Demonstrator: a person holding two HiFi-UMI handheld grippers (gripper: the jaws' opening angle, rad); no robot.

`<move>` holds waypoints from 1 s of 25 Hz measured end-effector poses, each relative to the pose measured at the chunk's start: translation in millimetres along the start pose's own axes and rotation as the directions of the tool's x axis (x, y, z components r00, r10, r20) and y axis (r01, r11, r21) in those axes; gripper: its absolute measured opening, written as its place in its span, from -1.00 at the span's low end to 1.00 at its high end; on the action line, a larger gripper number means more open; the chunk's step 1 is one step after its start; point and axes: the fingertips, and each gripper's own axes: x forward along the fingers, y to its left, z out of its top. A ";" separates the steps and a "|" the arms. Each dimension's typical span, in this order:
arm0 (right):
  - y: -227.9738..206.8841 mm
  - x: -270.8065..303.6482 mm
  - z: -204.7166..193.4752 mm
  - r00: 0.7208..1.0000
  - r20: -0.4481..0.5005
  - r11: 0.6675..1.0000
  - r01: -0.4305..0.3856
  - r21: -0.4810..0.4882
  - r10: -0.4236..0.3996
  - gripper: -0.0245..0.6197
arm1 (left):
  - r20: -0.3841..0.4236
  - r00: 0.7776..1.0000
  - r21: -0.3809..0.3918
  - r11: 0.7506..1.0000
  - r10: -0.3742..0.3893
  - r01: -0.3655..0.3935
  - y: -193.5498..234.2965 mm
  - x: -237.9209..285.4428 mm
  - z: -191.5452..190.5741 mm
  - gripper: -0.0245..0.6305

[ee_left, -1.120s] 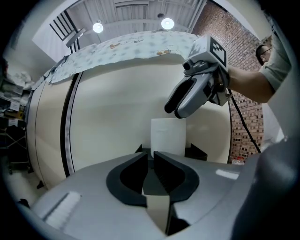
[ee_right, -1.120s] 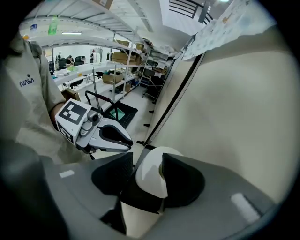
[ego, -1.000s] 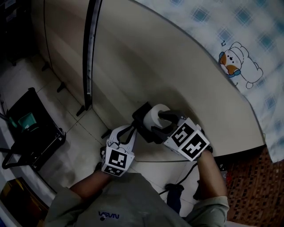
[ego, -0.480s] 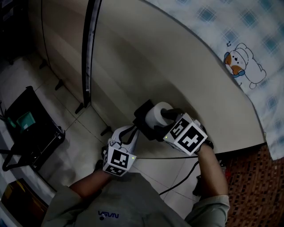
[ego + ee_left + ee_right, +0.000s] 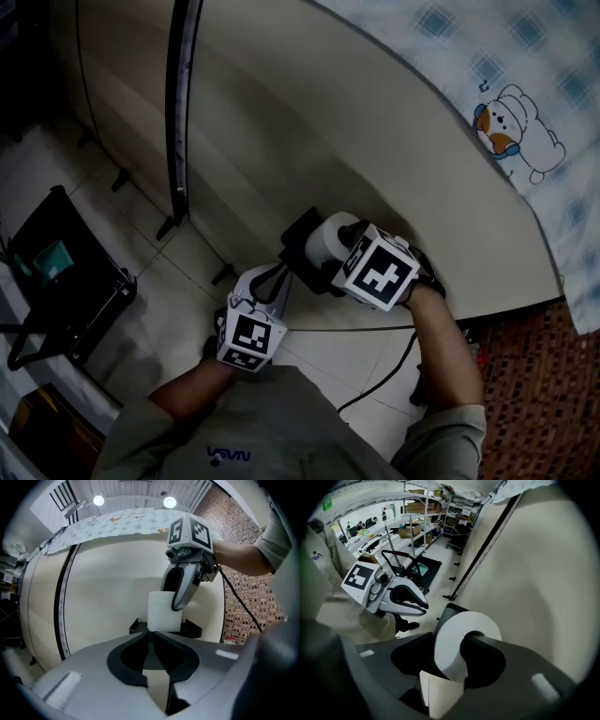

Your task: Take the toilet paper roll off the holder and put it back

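**White toilet paper roll [image 5: 328,239] upright, right claw [image 5: 451,644] on it**

It stands on end in the black holder [image 5: 192,629], core axis pointing up. From above, the right claw grips its wall, one jaw inside the core, which only the right gripper view shows. The left claw [image 5: 151,637], closed and empty, points level just short of it.

Toilet paper roll [image 5: 328,234] stands on the holder [image 5: 302,246], which is against the curved panel [image 5: 309,122] behind it. My right gripper [image 5: 341,247] is over the roll, one jaw in its core. My left gripper [image 5: 283,274] is before the holder. Cart [image 5: 70,281] on the floor, far left.
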 end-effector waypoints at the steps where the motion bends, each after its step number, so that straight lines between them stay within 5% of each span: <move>1: -1.2 1.4 -0.2 1.000 -0.011 1.000 0.003 -0.004 -0.003 -0.32 | -0.001 1.000 -0.002 1.000 0.000 0.000 0.2 0.4 -0.4 -0.84; 11: -1.3 -1.3 1.2 1.000 0.020 1.000 0.022 -0.023 -0.021 -0.37 | -0.010 1.000 -0.004 1.000 -0.006 0.006 1.2 5.3 0.1 -0.84; 17: -4.0 -16.2 -2.6 0.992 0.122 0.998 0.039 0.041 -0.044 -0.38 | -0.017 1.000 0.009 1.000 -0.017 0.017 -6.5 9.7 0.8 -0.84; 25: -7.1 -57.5 -25.3 0.925 0.351 0.973 0.074 0.219 -0.149 -0.39 | -0.027 0.999 0.028 0.999 -0.030 0.030 -17.9 17.3 3.0 -0.84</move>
